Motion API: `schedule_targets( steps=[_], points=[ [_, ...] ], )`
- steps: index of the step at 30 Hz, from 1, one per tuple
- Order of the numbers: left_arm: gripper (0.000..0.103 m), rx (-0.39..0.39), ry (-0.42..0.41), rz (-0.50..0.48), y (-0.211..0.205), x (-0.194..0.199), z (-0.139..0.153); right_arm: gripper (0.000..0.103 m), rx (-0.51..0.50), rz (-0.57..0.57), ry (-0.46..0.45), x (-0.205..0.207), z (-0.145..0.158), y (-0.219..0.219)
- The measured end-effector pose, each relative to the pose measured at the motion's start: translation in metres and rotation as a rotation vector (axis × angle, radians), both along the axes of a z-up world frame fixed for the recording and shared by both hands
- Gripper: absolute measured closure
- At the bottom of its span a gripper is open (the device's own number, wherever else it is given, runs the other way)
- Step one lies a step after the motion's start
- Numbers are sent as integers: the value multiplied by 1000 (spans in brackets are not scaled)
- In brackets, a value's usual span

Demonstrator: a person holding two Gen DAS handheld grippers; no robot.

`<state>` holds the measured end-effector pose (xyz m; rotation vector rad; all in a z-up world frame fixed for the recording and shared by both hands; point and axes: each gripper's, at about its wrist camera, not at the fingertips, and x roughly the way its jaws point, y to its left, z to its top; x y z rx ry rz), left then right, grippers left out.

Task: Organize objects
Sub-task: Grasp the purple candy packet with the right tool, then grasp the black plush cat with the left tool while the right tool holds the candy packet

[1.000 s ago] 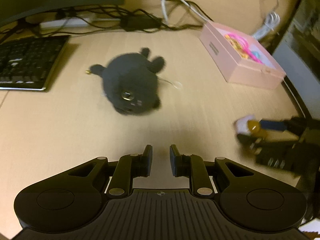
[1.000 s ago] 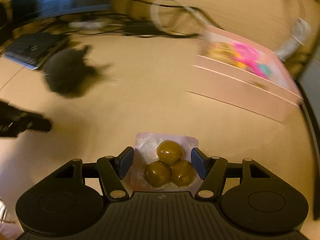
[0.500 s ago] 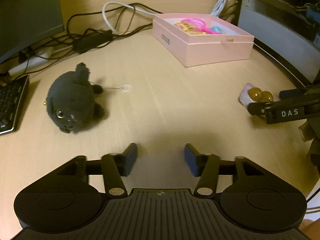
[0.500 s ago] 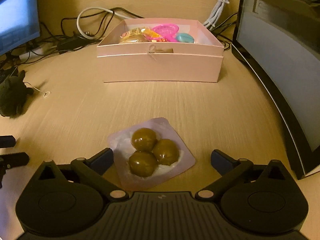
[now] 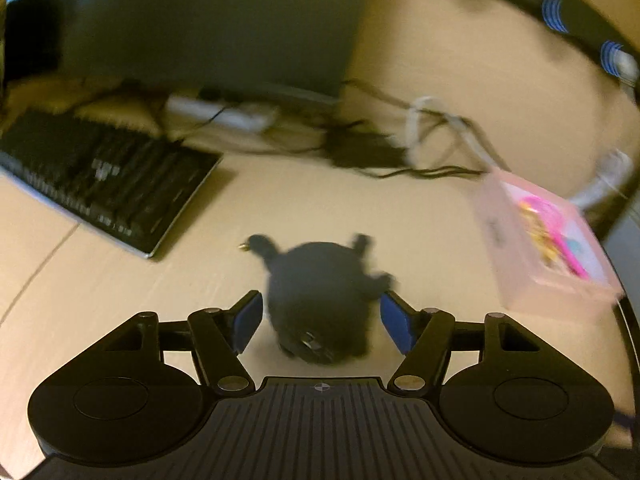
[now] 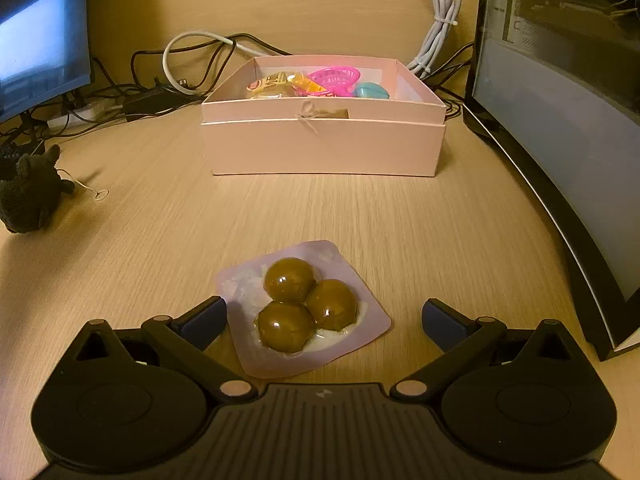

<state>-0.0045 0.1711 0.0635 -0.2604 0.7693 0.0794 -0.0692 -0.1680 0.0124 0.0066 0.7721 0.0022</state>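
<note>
A dark grey plush toy (image 5: 320, 292) lies on the wooden desk, blurred in the left wrist view. My left gripper (image 5: 320, 322) straddles it with its jaws opening, and the blue pads stand just clear of the plush's sides. A lilac packet with three brown glossy balls (image 6: 304, 308) lies flat on the desk between the wide-open fingers of my right gripper (image 6: 324, 316), which do not touch it. The pink box (image 6: 320, 148) with colourful items inside stands behind the packet. The same pink box (image 5: 532, 248) is at the right in the left wrist view. The plush toy (image 6: 28, 196) also shows at the far left.
A black keyboard (image 5: 100, 176) lies left of the plush under a dark monitor (image 5: 200, 20). Tangled cables (image 5: 380, 148) run along the back wall. A black computer case (image 6: 560, 140) stands along the right edge. A white cable bundle (image 6: 440, 28) hangs behind the box.
My left gripper has widened from nearly shut and swung over to the plush, which now sits between its fingers. My right gripper has opened wide and let go of the packet.
</note>
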Motion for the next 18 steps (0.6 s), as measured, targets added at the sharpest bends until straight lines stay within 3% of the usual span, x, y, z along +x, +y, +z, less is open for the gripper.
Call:
schedule_targets(
  steps=[4, 8, 15, 16, 18],
  points=[
    [15, -91, 56, -4, 10, 29, -17, 0, 0, 3, -1, 0, 0, 0],
    [18, -138, 83, -29, 6, 40, -28, 0, -1, 70, 16, 3, 1, -1],
    [24, -96, 68, -140, -8, 30, -24, 1, -1, 123, 78, 15, 7, 0],
    [25, -90, 66, -169, -11, 25, -22, 3, -2, 124, 84, 15, 8, 1],
    [25, -74, 65, -244, -22, 13, -19, 23, -8, 147, 92, 14, 13, 5]
  ],
)
